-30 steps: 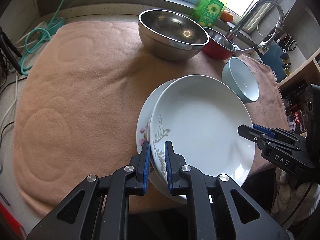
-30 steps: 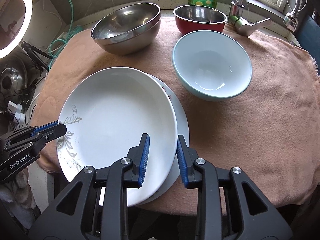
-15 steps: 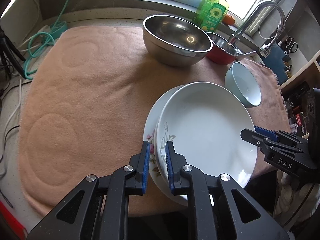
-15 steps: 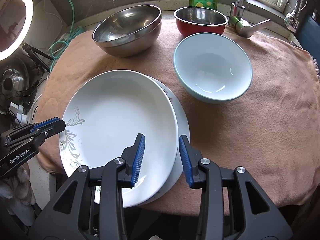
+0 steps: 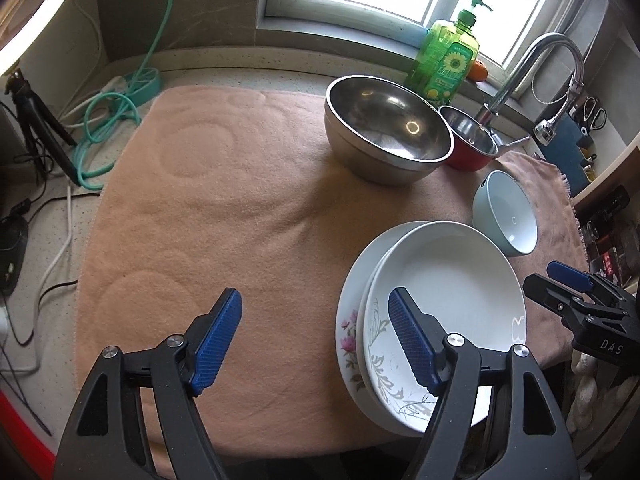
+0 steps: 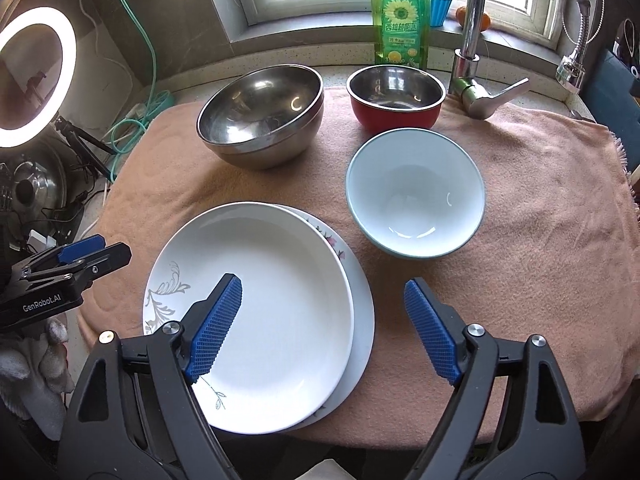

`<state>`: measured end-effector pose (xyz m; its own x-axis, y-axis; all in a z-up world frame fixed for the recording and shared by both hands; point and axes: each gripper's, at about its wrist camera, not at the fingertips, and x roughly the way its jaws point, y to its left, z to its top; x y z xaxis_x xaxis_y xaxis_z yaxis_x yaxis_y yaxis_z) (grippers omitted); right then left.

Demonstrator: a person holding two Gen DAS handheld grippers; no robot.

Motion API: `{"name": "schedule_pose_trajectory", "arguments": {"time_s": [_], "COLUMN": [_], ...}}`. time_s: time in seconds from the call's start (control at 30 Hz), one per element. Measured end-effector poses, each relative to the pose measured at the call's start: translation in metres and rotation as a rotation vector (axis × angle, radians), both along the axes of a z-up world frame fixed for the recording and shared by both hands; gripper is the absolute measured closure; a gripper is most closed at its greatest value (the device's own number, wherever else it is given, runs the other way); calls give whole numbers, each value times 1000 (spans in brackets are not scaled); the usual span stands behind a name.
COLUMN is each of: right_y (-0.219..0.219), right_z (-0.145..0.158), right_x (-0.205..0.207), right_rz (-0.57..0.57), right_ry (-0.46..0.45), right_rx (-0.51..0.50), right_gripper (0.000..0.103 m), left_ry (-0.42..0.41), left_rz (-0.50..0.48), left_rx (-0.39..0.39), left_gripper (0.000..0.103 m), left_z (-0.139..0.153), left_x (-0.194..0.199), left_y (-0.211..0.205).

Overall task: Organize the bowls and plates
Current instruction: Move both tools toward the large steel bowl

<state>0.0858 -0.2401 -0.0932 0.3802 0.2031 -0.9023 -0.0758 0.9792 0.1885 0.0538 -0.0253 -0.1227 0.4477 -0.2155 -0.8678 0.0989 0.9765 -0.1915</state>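
Both tongs are released and their jaws are opening. The left gripper point(image 5: 314, 342) stands wide, gripping nothing: its left pad hangs over the bare peach towel point(image 5: 224, 208), its right pad over the near-left rim of the top plate point(image 5: 448, 304), with no visible contact. The right gripper point(image 6: 322, 330) is likewise spread wide and empty, its left pad above the top plate's near side and its right pad above bare towel; the right edges of both plates show between its jaws, but the pads do not press on them. The top plate is a white deep dish with a grey leaf scroll on its near-left rim. It sits, shifted a little, on a flatter floral plate point(image 5: 349, 328) whose pink flowers peek out at its 9 o'clock in the left wrist view and at its 3 o'clock in the right wrist view. The pair lies at the towel's near edge, overhanging it slightly. In the right wrist view, the pale blue bowl point(image 6: 416, 196) stands upright at about 1 o'clock from the right gripper, well apart. Beyond it are the red bowl point(image 6: 396, 98) at 12 o'clock and the steel bowl point(image 6: 262, 114), which looks like two nested, at 11 o'clock.
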Motion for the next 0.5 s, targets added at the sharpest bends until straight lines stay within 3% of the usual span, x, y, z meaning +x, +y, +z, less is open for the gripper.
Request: {"name": "schedule_pose_trajectory", "arguments": {"time_s": [0.5], "right_y": [-5], "right_z": [24], "right_x": [57], "right_rz": [-28], "right_ry": [-47], "right_rx": [68], "right_gripper": [17], "left_ry": [-58], "left_rz": [12], "left_rx": [3], "left_gripper": [27], "left_z": [25], "left_x": [43], "left_y": [12]}}
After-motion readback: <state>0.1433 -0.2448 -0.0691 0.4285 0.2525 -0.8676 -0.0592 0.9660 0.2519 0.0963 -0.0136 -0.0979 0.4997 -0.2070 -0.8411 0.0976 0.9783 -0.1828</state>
